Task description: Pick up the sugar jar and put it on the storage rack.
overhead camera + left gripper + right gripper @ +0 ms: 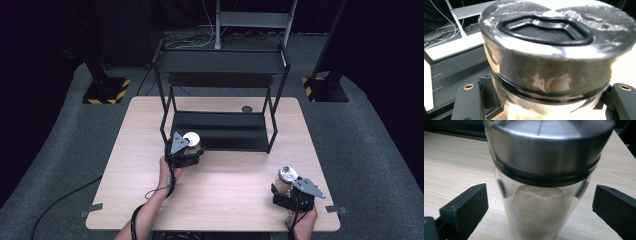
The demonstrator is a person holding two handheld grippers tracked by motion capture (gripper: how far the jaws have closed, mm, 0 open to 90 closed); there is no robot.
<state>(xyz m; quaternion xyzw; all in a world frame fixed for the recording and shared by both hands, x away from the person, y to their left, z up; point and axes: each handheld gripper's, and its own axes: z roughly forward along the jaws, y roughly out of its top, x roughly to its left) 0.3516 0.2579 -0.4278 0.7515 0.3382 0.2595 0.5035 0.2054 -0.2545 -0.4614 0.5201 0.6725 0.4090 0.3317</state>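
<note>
Steel-lidded jar held in left gripper, near front left post of rack, just before its lower shelf. Jaws closed onto jar's glass body below lid, as tight as seen; grip firm on both sides in left gripper view. Jar seen there with grey lid, black moulded insert on top, black band under lid, lid surface blurred. Whether jar sat on tabletop or hung above it: cannot tell.

Second jar stood upright on tabletop near front right corner, between jaws of right gripper. Seen close in right gripper view: second jar of clear glass, brushed steel lid, black ring beneath, pale powder filling lower part. Jaws set wide, one on each side, gaps visible between pads and glass; nothing gripped.

Both grippers well apart, left one farther up tabletop, right one nearer front edge. Black two-tier rack stood at far half of tabletop, shelves bare. Small dark round disc lay on tabletop behind rack's right side. Cable trailed from left gripper along forearm.
</note>
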